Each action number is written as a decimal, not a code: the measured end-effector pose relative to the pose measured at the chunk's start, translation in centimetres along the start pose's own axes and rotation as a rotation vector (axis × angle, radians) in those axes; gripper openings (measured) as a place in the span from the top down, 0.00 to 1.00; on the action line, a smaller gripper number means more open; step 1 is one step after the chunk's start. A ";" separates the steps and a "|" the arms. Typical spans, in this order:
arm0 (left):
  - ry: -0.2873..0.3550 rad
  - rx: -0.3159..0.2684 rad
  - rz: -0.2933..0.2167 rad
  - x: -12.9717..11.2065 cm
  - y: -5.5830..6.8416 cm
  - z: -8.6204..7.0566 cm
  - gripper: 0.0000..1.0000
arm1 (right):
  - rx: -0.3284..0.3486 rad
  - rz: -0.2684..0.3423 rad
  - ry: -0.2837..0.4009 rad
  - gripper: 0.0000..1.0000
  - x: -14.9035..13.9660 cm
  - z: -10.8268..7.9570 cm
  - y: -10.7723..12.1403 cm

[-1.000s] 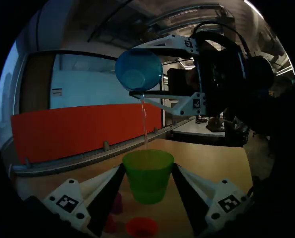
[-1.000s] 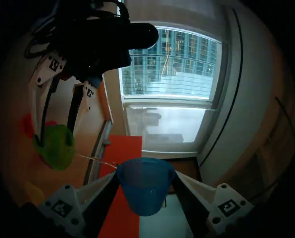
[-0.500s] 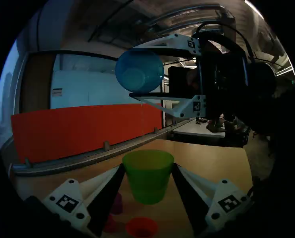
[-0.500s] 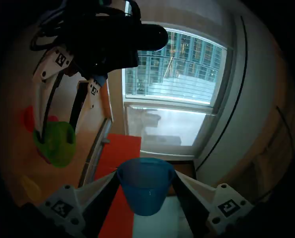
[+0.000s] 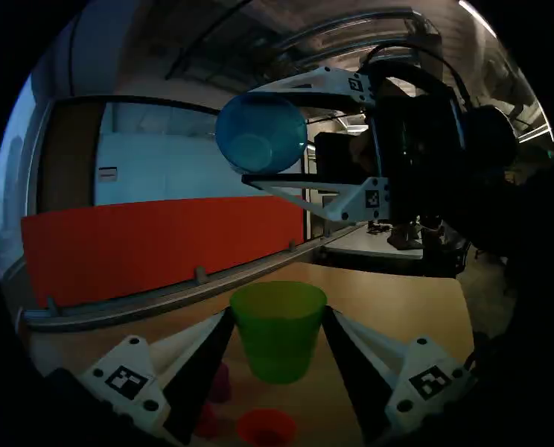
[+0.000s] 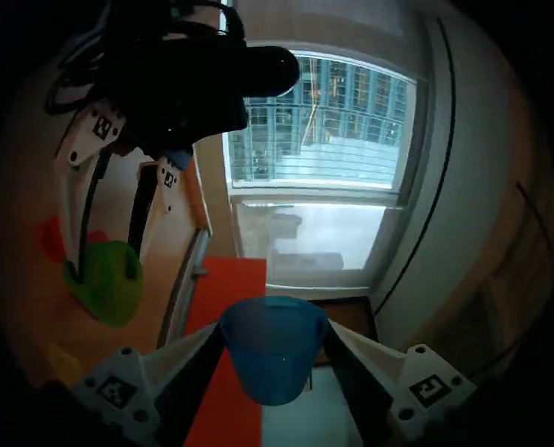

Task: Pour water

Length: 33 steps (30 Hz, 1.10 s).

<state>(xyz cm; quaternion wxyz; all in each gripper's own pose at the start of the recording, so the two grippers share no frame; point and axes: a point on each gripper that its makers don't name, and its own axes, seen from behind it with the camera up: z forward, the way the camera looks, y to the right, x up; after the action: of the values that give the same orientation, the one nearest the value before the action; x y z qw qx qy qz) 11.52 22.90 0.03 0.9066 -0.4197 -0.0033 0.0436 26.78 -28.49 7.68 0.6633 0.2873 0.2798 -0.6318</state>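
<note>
A: Left gripper pose, quick?

B: In the left gripper view we see the left gripper (image 5: 278, 326) held level, pointing out over the table (image 5: 403, 305). Both fingers press the sides of the green cup (image 5: 278, 339), so the jaws are closed to cup width. The cup is upright with its mouth up.

A: Is it on the table or lifted?

B: We read it as lifted. A red cup (image 5: 266, 426) and a purple cup (image 5: 219, 381) sit on the table below it.

A: And the right one?

B: The right gripper (image 5: 252, 134) hangs high above the green cup, rolled sideways so one finger is over the other. It clamps the blue cup (image 5: 260, 132) between both fingers. That cup lies tipped on its side, mouth turned toward the left gripper's camera.

A: What about the hand behind it?

B: It's too dark, so we can't make it out.

A: Does the right gripper view agree?

B: Yes. The blue cup is pinched at the fingertips there, and the green cup sits off to the left between the other gripper's fingers. A window (image 6: 322, 134) is ahead, with an orange panel (image 6: 225, 298) under it.

A: Are the cups touching?

B: No, we see them well apart, blue above green.
</note>
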 end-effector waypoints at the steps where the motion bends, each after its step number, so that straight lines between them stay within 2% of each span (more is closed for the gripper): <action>1: 0.000 0.000 0.001 0.0 0.0 0.0 0.15 | 0.001 0.035 0.000 0.09 -0.1 0.0 0.0; 6: 0.002 0.002 0.007 0.2 0.1 -0.1 0.14 | 0.011 0.215 0.000 0.09 -0.2 -0.3 -0.2; 13: 0.004 0.002 0.008 0.2 0.2 -0.1 0.14 | 0.019 0.516 0.015 0.09 0.5 -0.9 -0.7; 27: 0.006 0.006 0.015 0.5 0.1 -0.2 0.15 | 0.065 0.958 0.041 0.09 2.6 -1.5 -1.9; 33: 0.008 0.007 0.015 0.6 0.1 -0.3 0.14 | 0.097 1.183 0.047 0.09 3.0 -1.1 -2.2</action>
<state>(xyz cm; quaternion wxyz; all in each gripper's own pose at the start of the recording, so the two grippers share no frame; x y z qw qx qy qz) 12.08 22.75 -0.29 0.9076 -0.4169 0.0038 0.0486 24.74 -29.81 4.71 0.8824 0.4385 0.0577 -0.1603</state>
